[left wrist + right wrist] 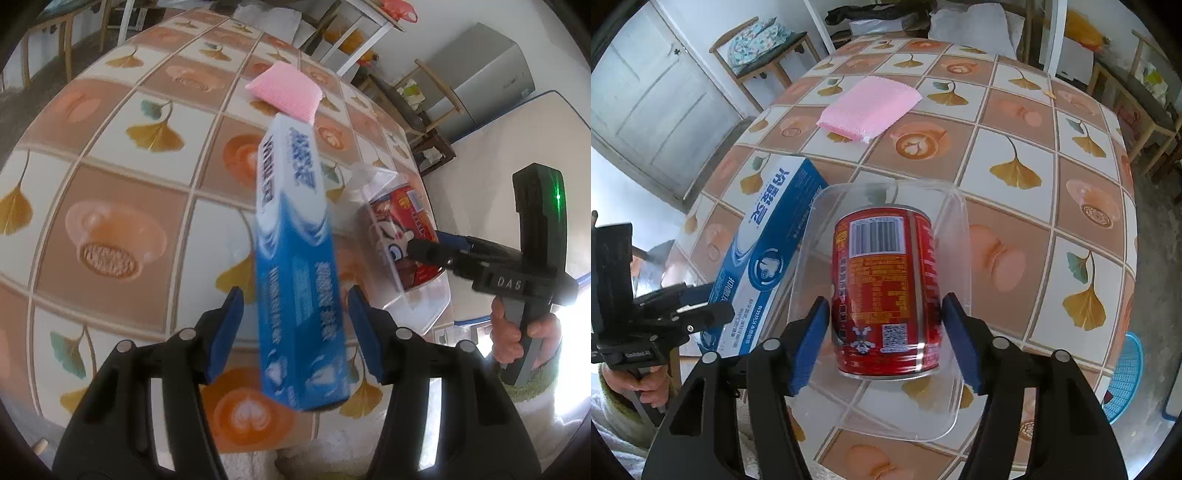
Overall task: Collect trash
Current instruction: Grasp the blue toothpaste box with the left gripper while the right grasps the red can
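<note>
Left gripper [295, 332] jaws open around a glossy blue cardboard toothpaste box [295, 266]. Right gripper [884, 339] jaws open beside a red metal can [884, 291] inside a clear plastic tray [955, 402]. Pink ribbed sponge [870, 107] on the tiled-print desk [1015, 221].

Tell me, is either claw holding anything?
Left gripper: nothing; the blue box sits loose between open fingers. Right gripper flanks the red can at its sides; grip unclear.

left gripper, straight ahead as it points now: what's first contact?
Likely the blue toothpaste box, already lying between the open left gripper fingers. The pink sponge sits beyond it; depth is uncertain.
</note>
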The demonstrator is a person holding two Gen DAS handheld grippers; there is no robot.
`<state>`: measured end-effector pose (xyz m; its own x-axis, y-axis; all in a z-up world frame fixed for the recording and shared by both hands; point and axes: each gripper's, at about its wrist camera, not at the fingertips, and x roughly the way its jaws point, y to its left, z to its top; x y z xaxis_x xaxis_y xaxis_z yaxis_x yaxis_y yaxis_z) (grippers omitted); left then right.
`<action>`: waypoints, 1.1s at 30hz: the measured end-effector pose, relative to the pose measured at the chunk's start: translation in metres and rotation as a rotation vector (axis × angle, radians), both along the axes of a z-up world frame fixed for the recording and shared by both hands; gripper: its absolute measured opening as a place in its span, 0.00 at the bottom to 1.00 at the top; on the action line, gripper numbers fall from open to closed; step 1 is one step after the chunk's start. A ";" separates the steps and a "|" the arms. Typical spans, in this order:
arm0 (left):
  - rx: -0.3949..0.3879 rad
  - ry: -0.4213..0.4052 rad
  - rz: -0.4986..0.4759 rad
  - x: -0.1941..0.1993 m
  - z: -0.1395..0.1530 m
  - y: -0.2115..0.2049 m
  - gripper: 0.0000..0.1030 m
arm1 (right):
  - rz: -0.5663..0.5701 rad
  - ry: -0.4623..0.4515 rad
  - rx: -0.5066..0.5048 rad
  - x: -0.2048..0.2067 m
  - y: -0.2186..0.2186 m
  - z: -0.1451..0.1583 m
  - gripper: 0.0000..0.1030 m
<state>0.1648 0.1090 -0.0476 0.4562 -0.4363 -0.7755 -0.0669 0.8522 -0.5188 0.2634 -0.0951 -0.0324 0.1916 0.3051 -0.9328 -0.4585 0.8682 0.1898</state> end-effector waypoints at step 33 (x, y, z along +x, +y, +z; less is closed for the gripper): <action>0.017 -0.004 0.036 0.021 -0.007 0.000 0.35 | -0.028 -0.149 -0.042 -0.009 -0.003 0.025 0.63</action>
<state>0.1858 0.1093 -0.0548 0.4741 -0.4067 -0.7809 -0.0954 0.8580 -0.5047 0.2547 -0.0978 -0.0071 0.3369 0.2595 -0.9050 -0.4547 0.8866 0.0850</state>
